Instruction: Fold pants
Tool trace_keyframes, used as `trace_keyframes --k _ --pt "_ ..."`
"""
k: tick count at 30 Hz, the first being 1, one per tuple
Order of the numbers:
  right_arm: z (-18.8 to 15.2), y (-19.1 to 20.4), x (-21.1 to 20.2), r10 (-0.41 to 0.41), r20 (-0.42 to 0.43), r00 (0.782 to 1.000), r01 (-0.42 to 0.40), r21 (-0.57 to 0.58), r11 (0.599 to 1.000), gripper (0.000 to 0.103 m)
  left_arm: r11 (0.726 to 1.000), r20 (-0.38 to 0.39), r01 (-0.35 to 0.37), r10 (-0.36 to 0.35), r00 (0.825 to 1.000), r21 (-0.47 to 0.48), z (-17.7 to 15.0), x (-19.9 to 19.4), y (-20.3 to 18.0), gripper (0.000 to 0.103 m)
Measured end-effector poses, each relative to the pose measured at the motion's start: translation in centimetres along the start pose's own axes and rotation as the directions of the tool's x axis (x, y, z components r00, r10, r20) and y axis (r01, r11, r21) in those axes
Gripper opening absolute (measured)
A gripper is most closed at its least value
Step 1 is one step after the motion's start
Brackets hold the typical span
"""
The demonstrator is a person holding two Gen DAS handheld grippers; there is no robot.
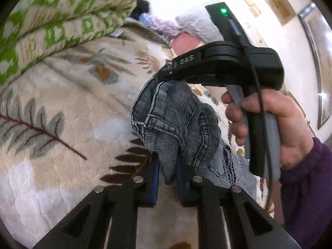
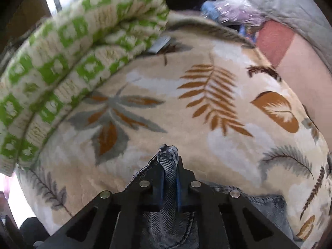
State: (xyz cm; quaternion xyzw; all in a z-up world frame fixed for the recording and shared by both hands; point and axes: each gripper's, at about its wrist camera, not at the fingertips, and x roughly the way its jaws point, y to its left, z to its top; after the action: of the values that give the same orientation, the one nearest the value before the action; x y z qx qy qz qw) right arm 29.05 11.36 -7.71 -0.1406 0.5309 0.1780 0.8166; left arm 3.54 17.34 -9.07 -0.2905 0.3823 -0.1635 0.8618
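The pants [image 1: 174, 124] are grey-blue washed denim, bunched and hanging between both grippers above the bed. My left gripper [image 1: 168, 170] is shut on a fold of the denim at the bottom centre of the left wrist view. The right gripper [image 1: 166, 73], held in a hand, pinches the upper edge of the same pants further up. In the right wrist view my right gripper [image 2: 169, 164] is shut on a denim edge [image 2: 168, 161] that sticks up between its fingers; more denim [image 2: 267, 207] hangs below to the right.
A cream fleece blanket with leaf prints [image 2: 186, 114] covers the bed. A folded green-and-cream quilt [image 2: 62, 66] lies along the far left. Grey and pink pillows [image 2: 290, 20] and a pile of clothes [image 2: 224, 10] sit at the far end. A wall with frames [image 1: 278, 4] is at right.
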Motion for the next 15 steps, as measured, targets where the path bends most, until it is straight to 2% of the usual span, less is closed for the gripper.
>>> trace_keyframes --k 7,12,15 --pt "-1.5 -2.9 -5.9 -0.014 0.133 0.991 0.005 0.066 0.998 0.008 0.994 0.032 0.05 -0.053 0.998 0.098 -0.5 -0.6 -3.1 0.014" --pt "-4.1 -5.8 -10.0 -0.028 0.224 0.974 0.0 0.125 0.992 0.008 0.967 0.04 0.083 -0.095 0.995 0.241 -1.6 -0.7 -7.7 0.012" --pt "-6.1 -7.6 -12.4 -0.034 0.267 0.963 -0.008 0.155 0.988 0.008 0.956 0.015 0.108 -0.117 0.993 0.273 -2.0 0.1 -10.2 0.012"
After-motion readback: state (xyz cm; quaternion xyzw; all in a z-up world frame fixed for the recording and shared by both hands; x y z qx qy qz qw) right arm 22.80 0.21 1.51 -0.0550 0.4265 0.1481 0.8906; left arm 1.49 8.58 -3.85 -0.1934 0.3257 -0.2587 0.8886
